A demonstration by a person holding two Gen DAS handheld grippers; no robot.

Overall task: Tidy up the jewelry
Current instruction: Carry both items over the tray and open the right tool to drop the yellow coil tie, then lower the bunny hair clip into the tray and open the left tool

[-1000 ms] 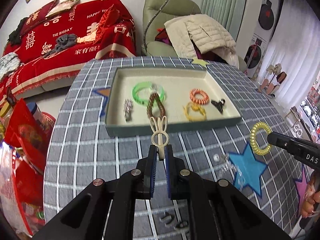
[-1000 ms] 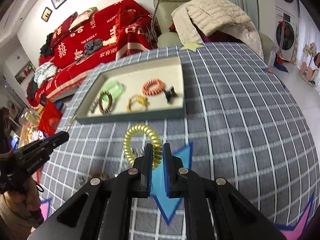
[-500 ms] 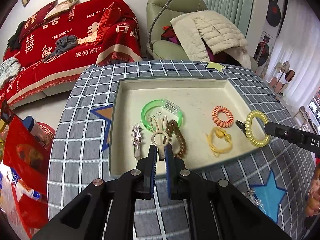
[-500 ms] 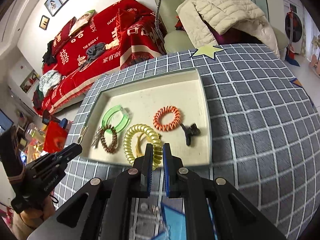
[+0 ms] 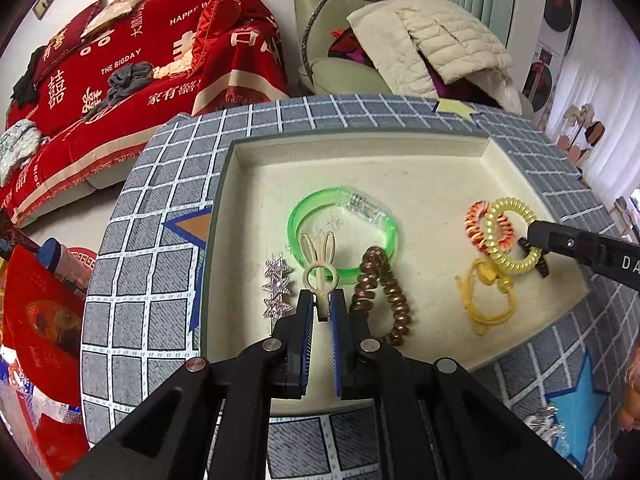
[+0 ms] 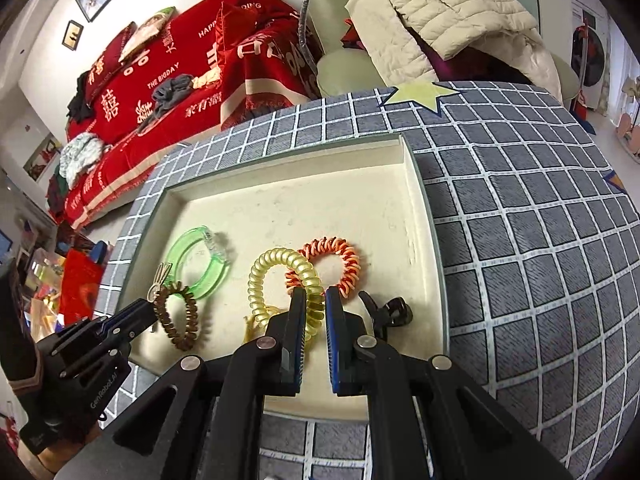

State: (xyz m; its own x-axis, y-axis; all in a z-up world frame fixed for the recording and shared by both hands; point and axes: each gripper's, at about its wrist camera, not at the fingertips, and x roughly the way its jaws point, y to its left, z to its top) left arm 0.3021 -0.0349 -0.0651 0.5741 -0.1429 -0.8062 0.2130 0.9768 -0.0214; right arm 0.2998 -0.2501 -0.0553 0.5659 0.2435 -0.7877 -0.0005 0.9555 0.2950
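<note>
Fingers of both grippers are above the tray (image 5: 224, 184) on the checked surface (image 6: 520, 240), so each piece may drop inside. Right gripper (image 6: 311, 300) pinches the yellow spiral hair tie (image 6: 280, 276); left gripper (image 5: 321, 304), level and pointing forward, pinches the rabbit-ear clip (image 5: 318, 260).
</note>
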